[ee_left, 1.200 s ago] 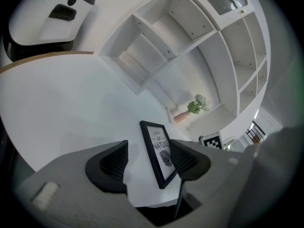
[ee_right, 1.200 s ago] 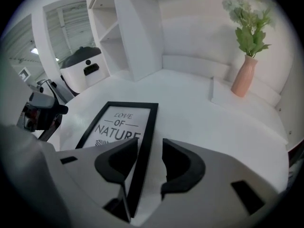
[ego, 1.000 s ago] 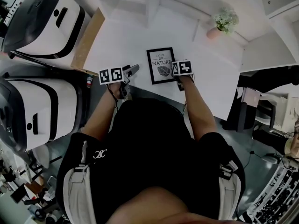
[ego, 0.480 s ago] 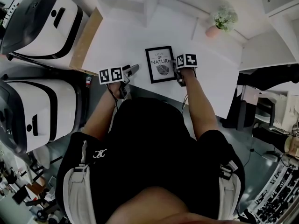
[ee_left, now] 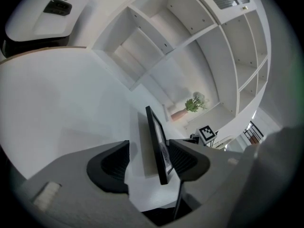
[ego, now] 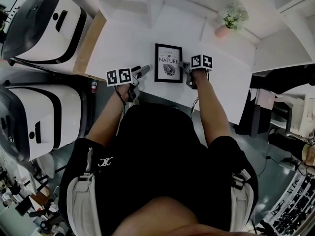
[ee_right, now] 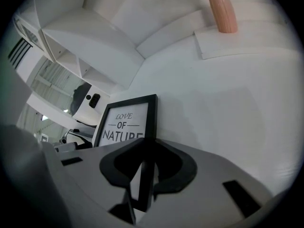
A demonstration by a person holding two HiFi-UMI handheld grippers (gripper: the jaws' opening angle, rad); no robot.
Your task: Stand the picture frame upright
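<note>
Fingers [ee_right: 175, 167] of the right gripper [ee_right: 145, 146] are squeezing the right edge of the frame [ego: 168, 63]. They are closed on it now, and a second ago they were wider apart. The frame was lying tipped back near the front of the table [ego: 123, 43] then. Now it is sitting farther in, and the left gripper view is showing it on its bottom edge, almost straight up. The right gripper has gone up and in along with it.

So the frame is looking nearly stood up. I am guessing the job is close to done, but the right fingers are holding it, so I cannot tell if it is staying up by itself.

The left gripper [ee_left: 148, 144] is waiting just beside the frame's left edge. Its fingers [ee_left: 111, 167] are standing open. The frame is showing between them, but they are not pressing on it.

Counting now: one frame and two grippers. One plant [ego: 231, 21] is sitting at the back of the table, well apart from the frame. Two big white machines [ego: 44, 23] are sitting off to the left, past the table.
</note>
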